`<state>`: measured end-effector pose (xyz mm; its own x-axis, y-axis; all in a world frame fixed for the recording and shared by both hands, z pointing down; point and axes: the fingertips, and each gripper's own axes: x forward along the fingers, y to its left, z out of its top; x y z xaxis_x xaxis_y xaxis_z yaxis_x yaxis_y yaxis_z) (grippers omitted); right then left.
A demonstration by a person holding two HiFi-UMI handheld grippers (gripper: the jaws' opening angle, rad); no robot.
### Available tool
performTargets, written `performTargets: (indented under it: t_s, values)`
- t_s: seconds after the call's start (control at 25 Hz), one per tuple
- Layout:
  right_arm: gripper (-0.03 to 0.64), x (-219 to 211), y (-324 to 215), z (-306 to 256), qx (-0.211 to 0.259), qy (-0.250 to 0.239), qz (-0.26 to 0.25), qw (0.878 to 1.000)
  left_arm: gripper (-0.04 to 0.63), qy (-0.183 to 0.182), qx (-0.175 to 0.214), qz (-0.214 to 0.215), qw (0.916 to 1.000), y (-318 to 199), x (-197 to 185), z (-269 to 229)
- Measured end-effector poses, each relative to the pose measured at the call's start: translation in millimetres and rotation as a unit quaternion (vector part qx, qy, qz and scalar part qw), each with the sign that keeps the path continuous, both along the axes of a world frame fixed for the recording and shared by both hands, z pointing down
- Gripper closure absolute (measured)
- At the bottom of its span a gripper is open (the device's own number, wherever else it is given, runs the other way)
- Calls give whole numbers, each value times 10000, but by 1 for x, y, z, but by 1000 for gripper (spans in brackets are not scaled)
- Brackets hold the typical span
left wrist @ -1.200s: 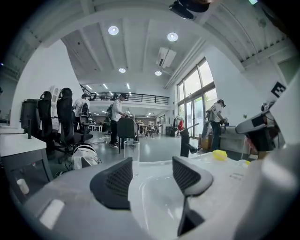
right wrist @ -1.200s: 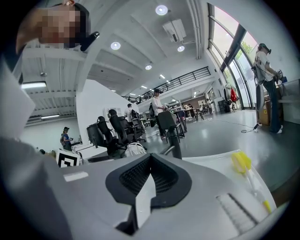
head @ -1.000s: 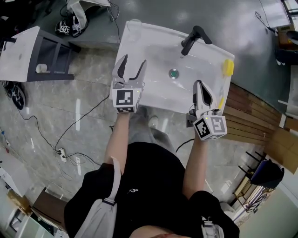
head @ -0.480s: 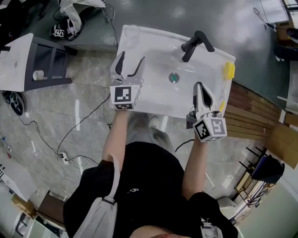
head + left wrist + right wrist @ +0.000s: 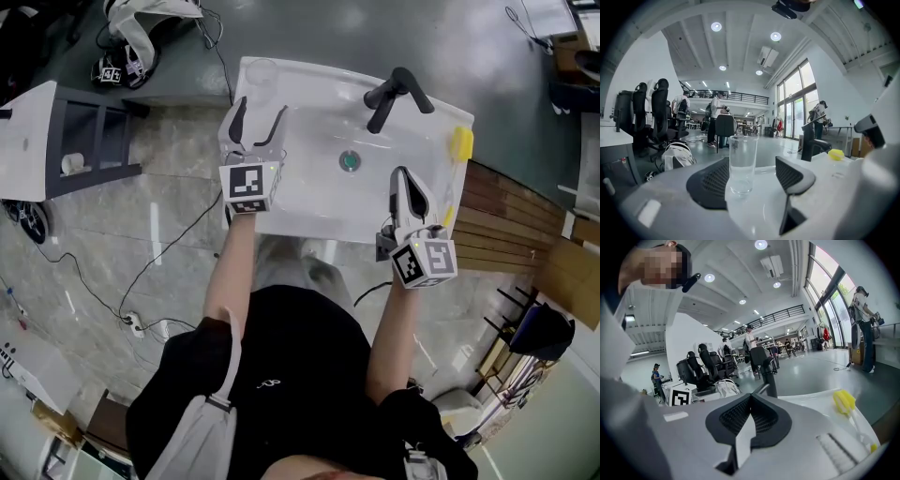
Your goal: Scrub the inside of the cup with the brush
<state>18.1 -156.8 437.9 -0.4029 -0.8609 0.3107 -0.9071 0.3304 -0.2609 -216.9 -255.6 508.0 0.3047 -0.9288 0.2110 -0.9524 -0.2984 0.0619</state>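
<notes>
Sink (image 5: 319, 211), white, with a person standing at its near edge and a claw in each hand. Cup (image 5: 260, 73), clear glass, stands upright on the sink's far left corner. Over the sink's left side the left gripper (image 5: 261, 117) is aimed at the cup. Its jaws are wide and have just been opening. The cup lines up with the gap just past the tips, the pads don't touch it, and nothing is gripped.

The right gripper (image 5: 401, 178) is over the sink's right side, toward the near edge. Its jaws are pressed together with nothing between them.

Brush (image 5: 458, 142), with a yellow head and pale handle, lies on the sink's right rim, near the right gripper but apart from it.

Black tap (image 5: 392, 94) at the middle of the sink's far edge. Drain (image 5: 350, 161) in the bowl just in front of the tap, between the two grippers. Cup and brush are on opposite sides of the sink, well apart.
</notes>
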Motion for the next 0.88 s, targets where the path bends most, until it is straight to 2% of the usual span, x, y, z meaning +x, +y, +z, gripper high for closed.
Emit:
performTargets:
  t_s: [0.88]
  values:
    - [618,1,-29,19,-237,8,185,9995,275,-46,55,258,9996,-66,2,19]
